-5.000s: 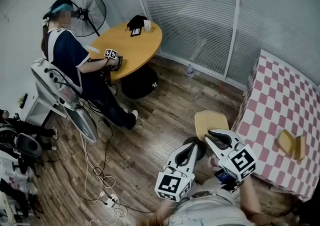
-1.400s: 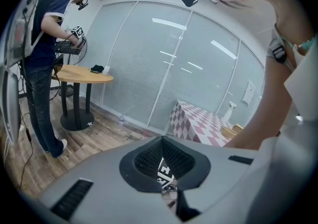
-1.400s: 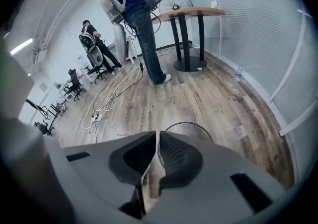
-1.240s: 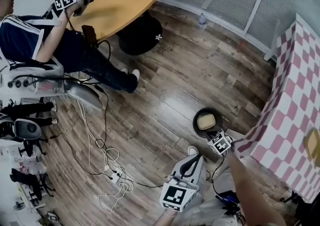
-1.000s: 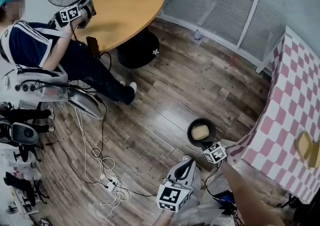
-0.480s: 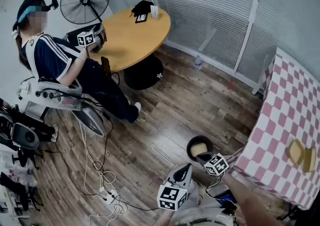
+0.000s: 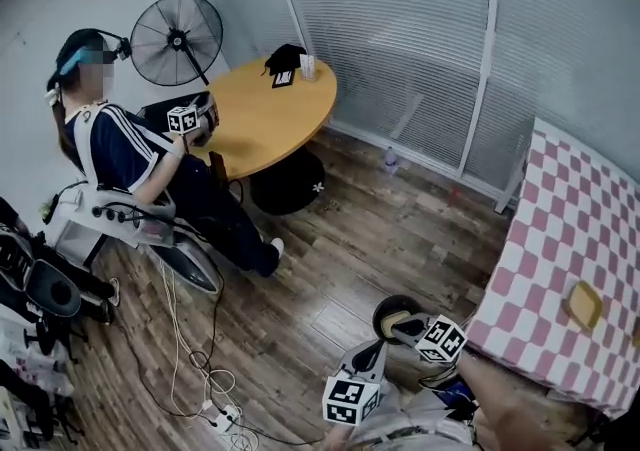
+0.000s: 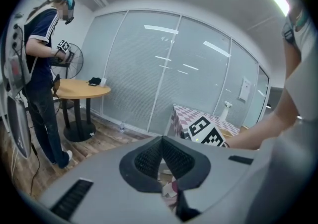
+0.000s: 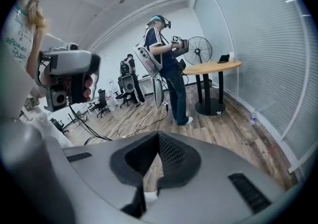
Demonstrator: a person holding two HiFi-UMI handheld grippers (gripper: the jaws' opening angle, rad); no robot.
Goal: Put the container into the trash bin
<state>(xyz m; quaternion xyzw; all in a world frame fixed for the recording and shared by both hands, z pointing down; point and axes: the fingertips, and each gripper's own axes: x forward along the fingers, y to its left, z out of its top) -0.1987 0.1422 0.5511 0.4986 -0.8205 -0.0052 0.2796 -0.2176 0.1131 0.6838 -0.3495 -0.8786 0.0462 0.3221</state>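
The right gripper (image 9: pixel 158 137) has lifted off the trash bin (image 7: pixel 384 307) near the checked table's left edge. Its jaws are closed and empty. The container (image 7: pixel 403 321) lies inside the bin. The left gripper (image 8: pixel 161 139) is also closed and empty. Placement appears complete.

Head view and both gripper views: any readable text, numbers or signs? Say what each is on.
No readable words or numbers in any view.
Cubes on the left gripper and right gripper, and the other person's cube: black-and-white square patterns only, no letters.
Card on the round table: too small to read.
Green print on a shirt, right gripper view: blurred, unreadable.
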